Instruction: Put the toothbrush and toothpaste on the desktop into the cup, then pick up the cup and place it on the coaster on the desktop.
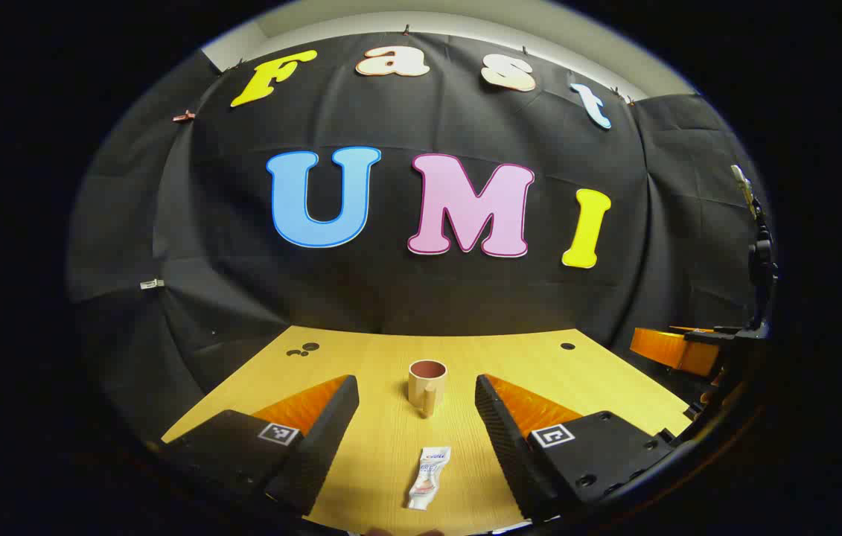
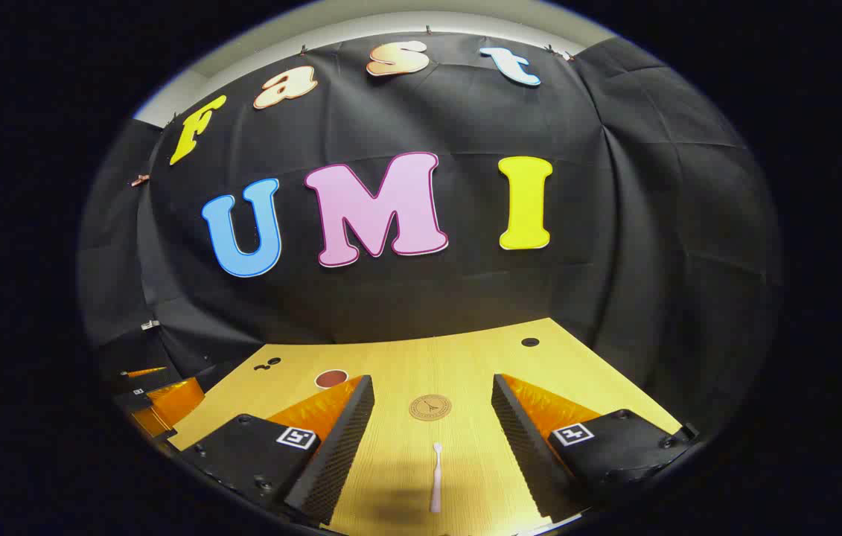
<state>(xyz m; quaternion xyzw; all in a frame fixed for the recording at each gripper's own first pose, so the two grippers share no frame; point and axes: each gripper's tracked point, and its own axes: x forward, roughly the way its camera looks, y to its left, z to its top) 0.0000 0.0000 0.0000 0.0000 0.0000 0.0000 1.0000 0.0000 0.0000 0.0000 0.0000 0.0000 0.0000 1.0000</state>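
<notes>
Toothpaste (image 1: 428,478) flat between my wide left claw (image 1: 416,406), cup (image 1: 426,384) beyond; toothbrush (image 2: 435,478) between my wide right claw (image 2: 432,409), coaster (image 2: 429,407) ahead.

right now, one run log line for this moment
stage: start | left gripper: open, toothpaste tube between fingers, on desktop | right gripper: open over toothbrush | cup: empty | coaster: bare

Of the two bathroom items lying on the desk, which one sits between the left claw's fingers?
The toothpaste, a flat tube in front of the cup. The toothbrush, thin and stick-like, lies between the right claw's fingers instead.
</notes>
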